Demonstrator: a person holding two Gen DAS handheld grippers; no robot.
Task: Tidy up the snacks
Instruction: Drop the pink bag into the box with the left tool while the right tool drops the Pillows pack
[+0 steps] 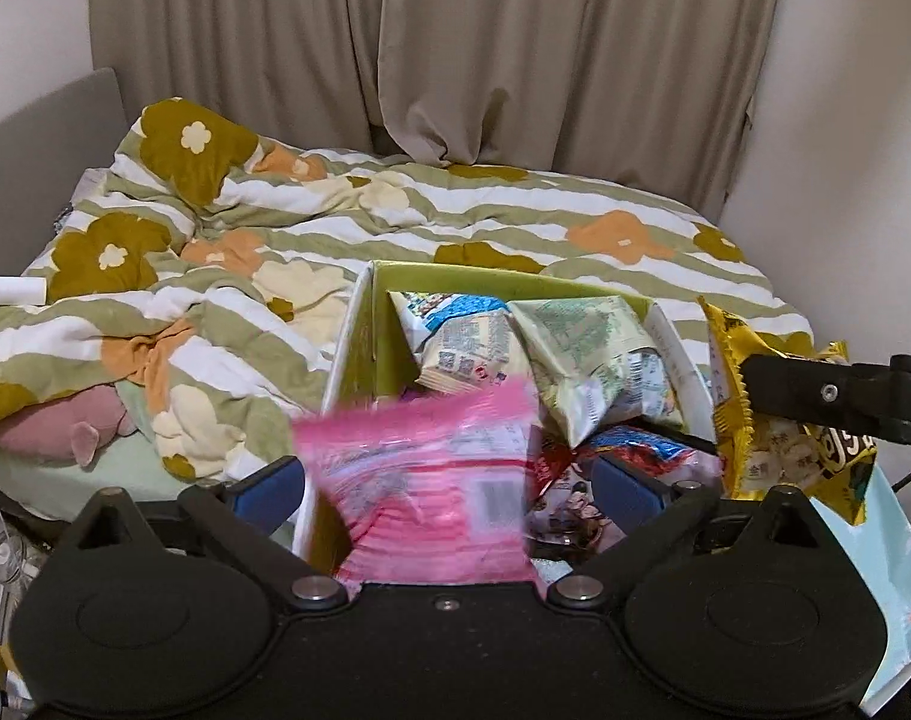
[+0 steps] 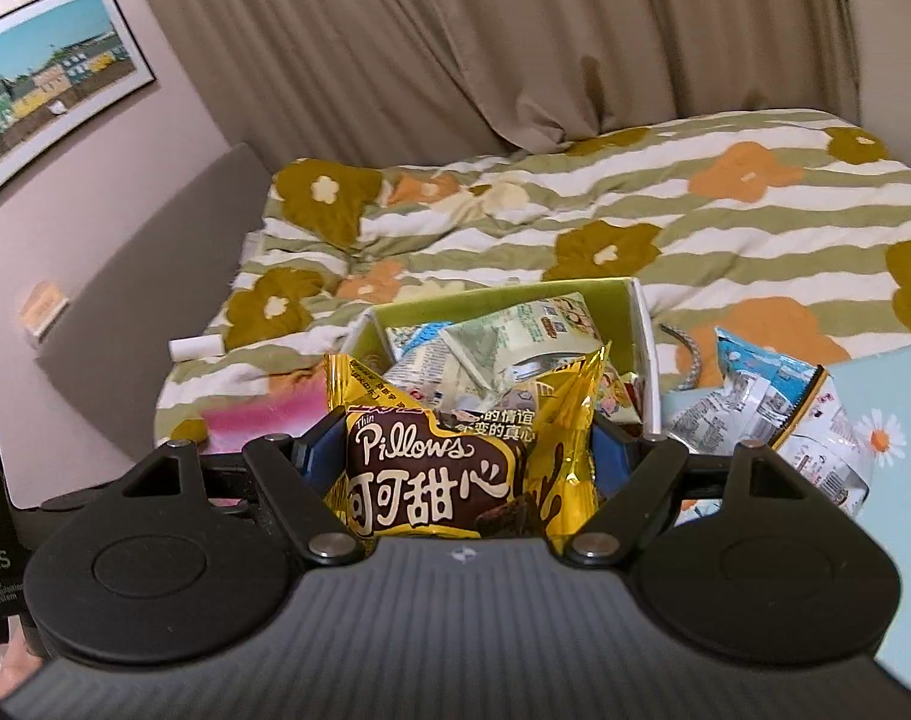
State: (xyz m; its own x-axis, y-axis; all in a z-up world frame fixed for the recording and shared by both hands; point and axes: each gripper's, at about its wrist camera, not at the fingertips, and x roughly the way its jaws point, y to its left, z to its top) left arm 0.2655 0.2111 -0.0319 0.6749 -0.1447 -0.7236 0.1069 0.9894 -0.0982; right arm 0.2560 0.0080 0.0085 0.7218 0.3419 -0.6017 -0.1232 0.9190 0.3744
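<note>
A green box point(image 1: 491, 277) with white outer walls stands on the bed and holds several snack packets. My left gripper point(image 1: 449, 483) has its jaws wide apart around a blurred pink snack bag point(image 1: 431, 480) at the box's near left corner; whether the pads point(image 1: 269, 489) touch it I cannot tell. My right gripper point(image 2: 467, 450) is shut on a yellow Pillows cocoa snack bag point(image 2: 449, 474) just in front of the box point(image 2: 647, 354). That bag also shows at the right of the left wrist view point(image 1: 779, 438).
A flowered striped duvet point(image 1: 347, 222) covers the bed. A blue-and-white snack packet point(image 2: 773, 408) lies on a light blue daisy cloth point(image 2: 887, 450) right of the box. A white roll point(image 1: 16, 289) lies at the bed's left. Curtains hang behind.
</note>
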